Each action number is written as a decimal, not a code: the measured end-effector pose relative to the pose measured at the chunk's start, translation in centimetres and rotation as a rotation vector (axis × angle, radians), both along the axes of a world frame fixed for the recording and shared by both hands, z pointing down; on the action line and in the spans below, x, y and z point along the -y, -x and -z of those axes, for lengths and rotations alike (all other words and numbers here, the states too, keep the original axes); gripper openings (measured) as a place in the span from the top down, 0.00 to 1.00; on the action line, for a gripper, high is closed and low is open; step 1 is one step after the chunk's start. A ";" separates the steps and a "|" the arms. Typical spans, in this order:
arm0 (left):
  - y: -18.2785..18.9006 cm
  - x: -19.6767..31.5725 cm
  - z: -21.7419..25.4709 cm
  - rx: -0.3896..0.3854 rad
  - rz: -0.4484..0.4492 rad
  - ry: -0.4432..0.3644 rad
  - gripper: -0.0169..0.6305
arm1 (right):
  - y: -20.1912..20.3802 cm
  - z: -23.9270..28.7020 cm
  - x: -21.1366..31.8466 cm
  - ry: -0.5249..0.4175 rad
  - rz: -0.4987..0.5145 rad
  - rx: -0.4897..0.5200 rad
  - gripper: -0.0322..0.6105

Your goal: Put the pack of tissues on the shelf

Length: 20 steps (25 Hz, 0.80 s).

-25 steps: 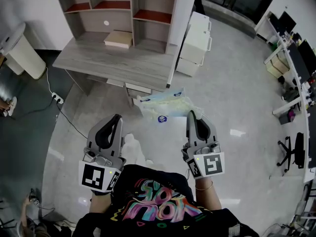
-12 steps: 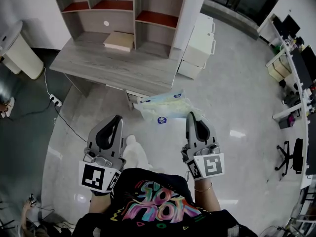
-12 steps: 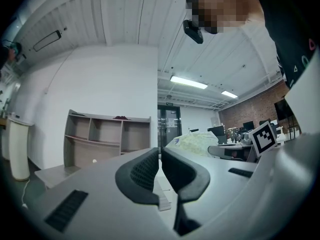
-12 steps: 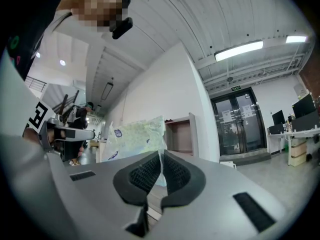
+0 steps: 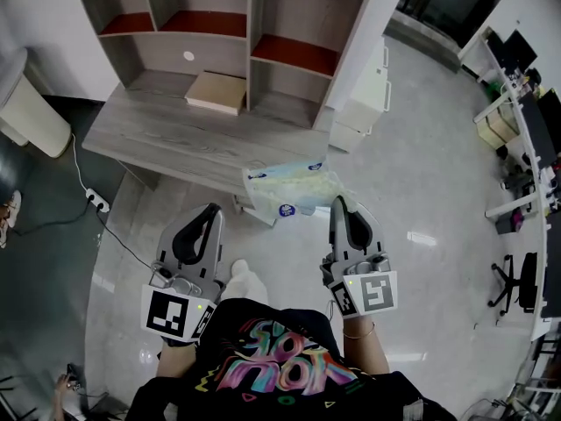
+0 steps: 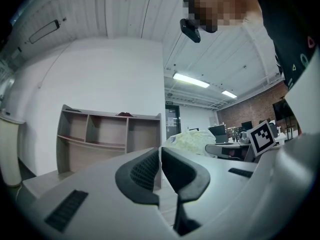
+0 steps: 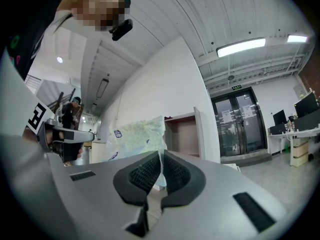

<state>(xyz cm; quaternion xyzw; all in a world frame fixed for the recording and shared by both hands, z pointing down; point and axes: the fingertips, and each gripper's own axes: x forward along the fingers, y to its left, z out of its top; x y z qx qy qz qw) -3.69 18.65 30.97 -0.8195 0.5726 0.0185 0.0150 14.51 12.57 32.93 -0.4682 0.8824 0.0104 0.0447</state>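
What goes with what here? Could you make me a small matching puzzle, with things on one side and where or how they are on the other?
Things:
1. tissue pack
2. tan box
3. left gripper
4. white cabinet

Place or state:
a. lying on the desk
b. shut, nothing held
c. standing right of the desk
d. held by the right gripper

Pairs: 1-d, 2-a, 3-b, 4-c
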 end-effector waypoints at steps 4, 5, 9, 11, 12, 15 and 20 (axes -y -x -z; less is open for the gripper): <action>4.7 7.5 0.0 -0.003 -0.021 0.000 0.92 | 4.1 0.2 7.1 0.005 -0.030 0.004 0.92; 5.3 8.3 0.1 -0.001 -0.025 0.000 0.92 | 4.5 0.2 8.0 0.007 -0.036 0.003 0.92; 5.7 8.2 -0.2 0.010 -0.034 0.003 0.92 | 4.6 -0.1 8.2 0.010 -0.047 0.006 0.92; 5.9 8.0 -0.8 0.013 -0.035 0.008 0.92 | 4.5 -0.2 8.1 0.002 -0.052 0.020 0.92; 6.0 7.9 -1.2 0.014 -0.035 0.014 0.92 | 4.6 -0.2 8.1 -0.001 -0.055 0.028 0.92; 6.3 7.6 -1.9 0.017 -0.029 0.035 0.92 | 4.6 -0.1 8.0 0.002 -0.062 0.040 0.92; 6.6 7.8 -2.0 0.005 -0.016 0.056 0.92 | 4.8 -0.1 8.6 0.018 -0.051 0.028 0.92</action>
